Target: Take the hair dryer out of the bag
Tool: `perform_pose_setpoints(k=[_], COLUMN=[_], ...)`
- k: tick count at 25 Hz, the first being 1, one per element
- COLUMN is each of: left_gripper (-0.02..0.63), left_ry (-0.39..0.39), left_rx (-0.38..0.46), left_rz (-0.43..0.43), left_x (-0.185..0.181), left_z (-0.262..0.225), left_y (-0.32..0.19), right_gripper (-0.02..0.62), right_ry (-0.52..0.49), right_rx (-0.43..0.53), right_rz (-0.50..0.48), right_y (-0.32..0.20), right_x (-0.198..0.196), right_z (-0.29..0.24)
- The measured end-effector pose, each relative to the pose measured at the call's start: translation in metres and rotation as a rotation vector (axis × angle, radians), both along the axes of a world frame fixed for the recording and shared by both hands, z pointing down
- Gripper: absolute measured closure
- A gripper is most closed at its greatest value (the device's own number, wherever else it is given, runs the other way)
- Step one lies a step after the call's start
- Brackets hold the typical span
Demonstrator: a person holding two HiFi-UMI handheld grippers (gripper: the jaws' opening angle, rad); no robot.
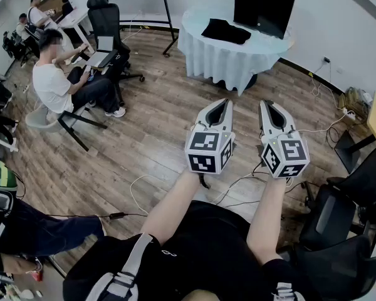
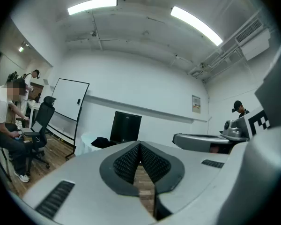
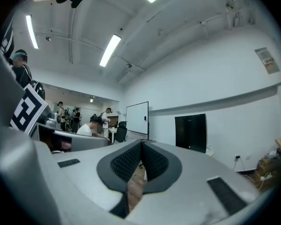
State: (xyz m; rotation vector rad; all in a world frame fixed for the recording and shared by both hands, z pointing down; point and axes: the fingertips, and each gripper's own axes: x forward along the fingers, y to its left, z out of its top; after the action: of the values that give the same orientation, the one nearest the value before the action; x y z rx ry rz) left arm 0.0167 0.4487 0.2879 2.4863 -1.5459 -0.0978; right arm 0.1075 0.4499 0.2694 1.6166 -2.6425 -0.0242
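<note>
A black bag lies on a round table with a pale cloth at the far side of the room; it shows small in the left gripper view as the black bag. No hair dryer is visible. My left gripper and right gripper are held level side by side above the wooden floor, well short of the table. Both are shut with nothing between the jaws. In the left gripper view the left gripper has its tips touching; the right gripper looks the same in its own view.
A black monitor stands on the table behind the bag. A seated person and black office chairs are at the left. More black chairs stand at the right. Cables run over the floor.
</note>
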Motion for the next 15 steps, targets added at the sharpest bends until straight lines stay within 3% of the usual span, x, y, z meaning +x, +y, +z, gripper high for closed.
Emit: perform_pose_setpoints(k=[7, 15], left_gripper=[0.592, 0.592], left_ry=[-0.016, -0.031], left_rx=[-0.003, -0.03], left_rz=[0.006, -0.047], left_x=[0.006, -0.02], left_z=[-0.001, 0.01], left_y=[-0.002, -0.005], right_gripper=[0.594, 0.594], right_ry=[-0.015, -0.081], right_rx=[-0.007, -0.045], right_rz=[-0.03, -0.068], right_y=[-0.001, -0.013], right_x=[-0.005, -0.027], right_z=[0.003, 0.018])
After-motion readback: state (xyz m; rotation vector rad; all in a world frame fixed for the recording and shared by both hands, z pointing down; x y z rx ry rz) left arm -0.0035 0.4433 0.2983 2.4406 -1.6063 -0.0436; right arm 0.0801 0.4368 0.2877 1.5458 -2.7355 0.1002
